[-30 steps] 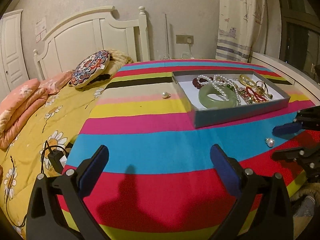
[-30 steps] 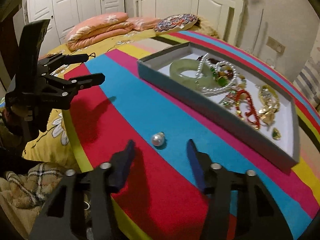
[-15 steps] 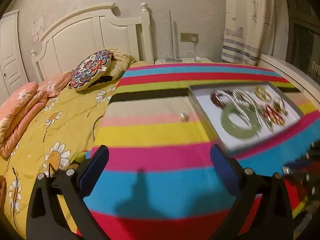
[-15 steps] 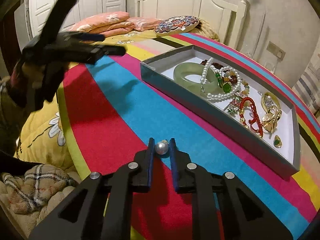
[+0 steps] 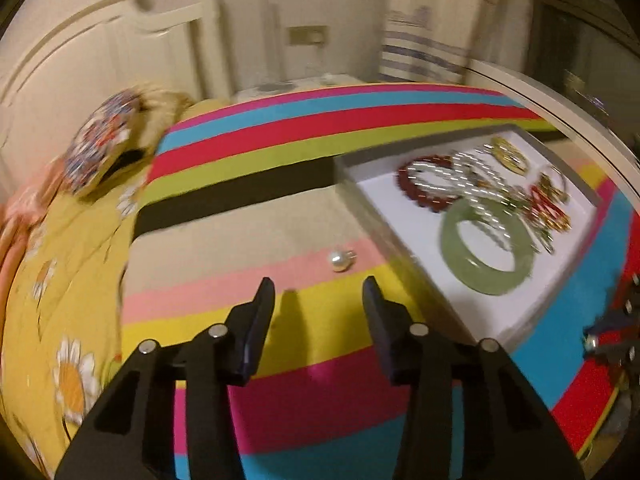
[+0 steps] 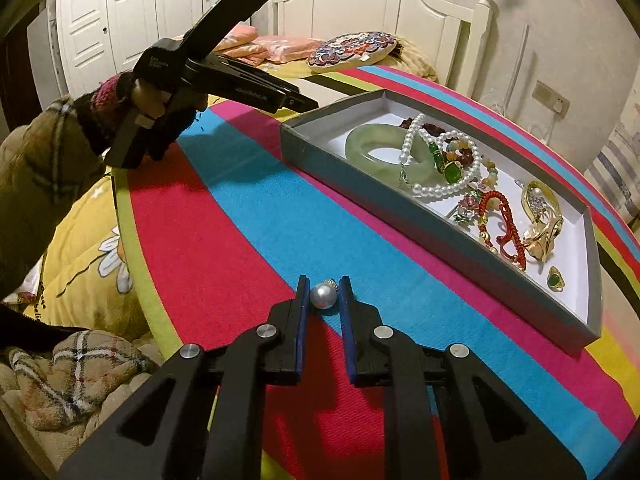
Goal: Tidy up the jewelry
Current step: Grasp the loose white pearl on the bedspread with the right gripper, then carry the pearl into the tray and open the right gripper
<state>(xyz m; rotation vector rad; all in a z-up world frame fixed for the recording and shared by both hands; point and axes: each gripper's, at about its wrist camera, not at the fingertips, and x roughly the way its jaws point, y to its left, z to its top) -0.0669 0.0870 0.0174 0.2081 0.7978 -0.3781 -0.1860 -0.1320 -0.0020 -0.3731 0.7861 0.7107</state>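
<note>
A grey jewelry box (image 6: 436, 222) (image 5: 576, 188) on the striped cloth holds a green jade bangle (image 6: 388, 152) (image 5: 486, 248), pearl strands (image 6: 444, 176), a red bracelet and gold pieces. My right gripper (image 6: 325, 294) is shut on a pearl earring (image 6: 323, 295), low over the blue stripe in front of the box. A second pearl earring (image 5: 340, 261) lies on the pink stripe, left of the box. My left gripper (image 5: 318, 292) is open, just short of that earring; it also shows in the right wrist view (image 6: 296, 102).
The striped cloth (image 6: 248, 216) covers a surface beside a bed with a yellow flowered quilt (image 5: 60, 280), a round patterned cushion (image 6: 352, 50) and a white headboard (image 6: 380, 16). A plaid blanket (image 6: 72, 372) lies at the cloth's near edge.
My left gripper moved forward toward the far pearl earring and narrowed its opening. My right gripper closed on the near pearl earring and now holds it.
</note>
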